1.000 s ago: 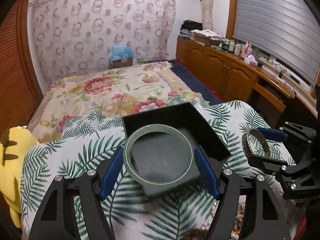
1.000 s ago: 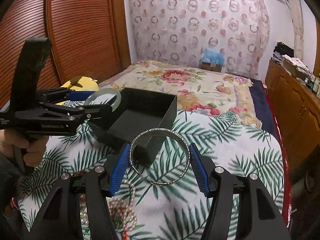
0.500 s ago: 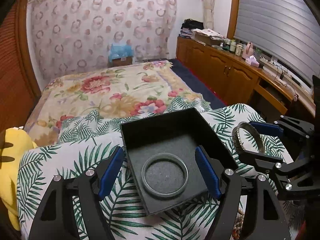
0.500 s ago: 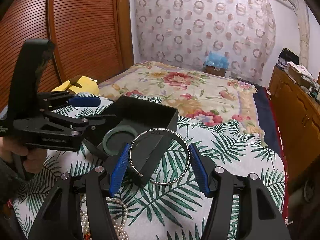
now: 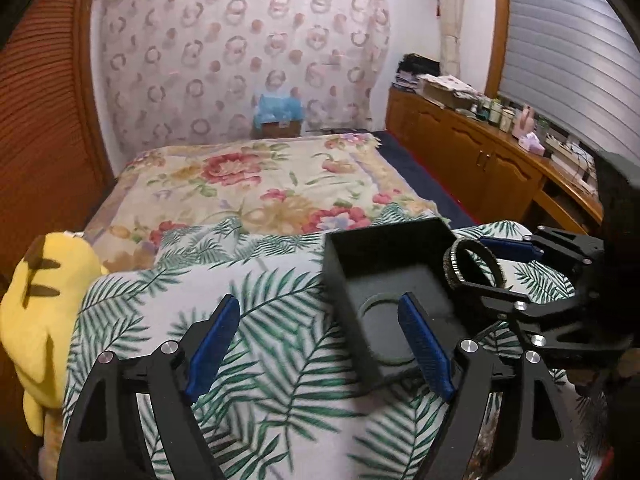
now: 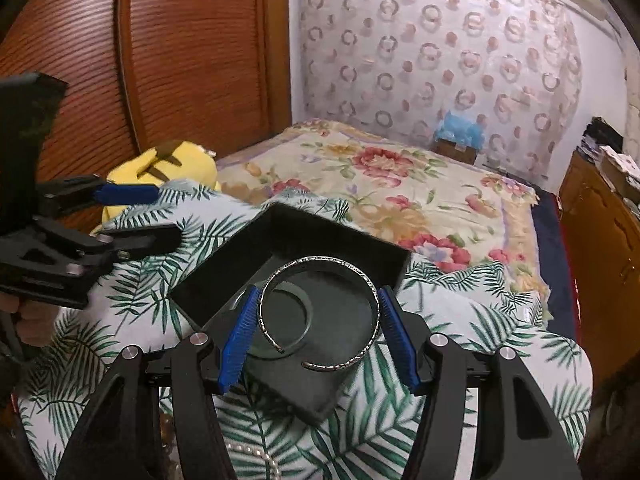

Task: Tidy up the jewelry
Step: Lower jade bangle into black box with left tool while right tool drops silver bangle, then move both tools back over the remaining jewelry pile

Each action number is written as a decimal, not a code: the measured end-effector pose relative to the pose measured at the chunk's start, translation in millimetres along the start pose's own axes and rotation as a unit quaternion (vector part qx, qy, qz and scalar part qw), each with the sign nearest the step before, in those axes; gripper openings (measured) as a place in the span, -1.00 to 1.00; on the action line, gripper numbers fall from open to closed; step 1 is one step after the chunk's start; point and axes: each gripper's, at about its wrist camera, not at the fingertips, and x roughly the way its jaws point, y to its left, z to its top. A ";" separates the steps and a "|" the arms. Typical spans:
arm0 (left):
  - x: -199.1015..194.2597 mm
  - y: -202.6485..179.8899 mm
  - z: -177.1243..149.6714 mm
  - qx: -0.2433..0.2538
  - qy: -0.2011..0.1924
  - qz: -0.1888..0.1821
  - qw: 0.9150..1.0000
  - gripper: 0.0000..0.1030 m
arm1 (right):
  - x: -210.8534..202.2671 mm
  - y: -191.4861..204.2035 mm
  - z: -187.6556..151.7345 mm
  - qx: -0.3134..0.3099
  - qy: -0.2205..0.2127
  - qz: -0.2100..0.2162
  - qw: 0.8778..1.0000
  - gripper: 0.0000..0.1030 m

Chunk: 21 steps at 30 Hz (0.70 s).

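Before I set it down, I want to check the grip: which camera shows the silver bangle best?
The right wrist view: the silver bangle faces the camera as a full open ring, clamped between the right gripper pads above the black box. The left wrist view shows it only edge-on, blurred, at the right.

No legible text, label, brand, number or sign appears in either view. The silver bangle [image 6: 320, 312] carries engraved marks along its far rim, too small to read.
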 end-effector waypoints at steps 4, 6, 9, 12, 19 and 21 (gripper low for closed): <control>-8.4 9.1 -10.4 -0.008 0.001 0.007 1.000 0.52 | 17.6 11.8 -1.2 -0.015 0.018 -0.003 1.000 0.21; -10.9 10.7 -14.3 -0.010 0.004 0.006 1.000 0.52 | 23.5 15.5 -2.8 -0.022 0.024 -0.010 0.999 0.22; -14.0 12.0 -20.8 -0.010 0.007 0.005 1.000 0.52 | 23.9 18.3 -2.9 -0.026 0.023 -0.016 0.999 0.21; -17.5 11.0 -28.9 -0.011 0.010 0.001 1.000 0.52 | 19.2 16.0 -2.6 -0.022 0.017 -0.021 0.999 0.21; -31.0 3.4 -49.5 -0.011 0.016 -0.013 1.000 0.52 | -20.5 21.4 -8.2 -0.014 -0.012 -0.030 0.999 0.21; -34.3 0.2 -55.5 -0.010 0.017 -0.018 1.000 0.52 | -34.4 24.8 -13.1 -0.010 -0.020 -0.031 0.999 0.22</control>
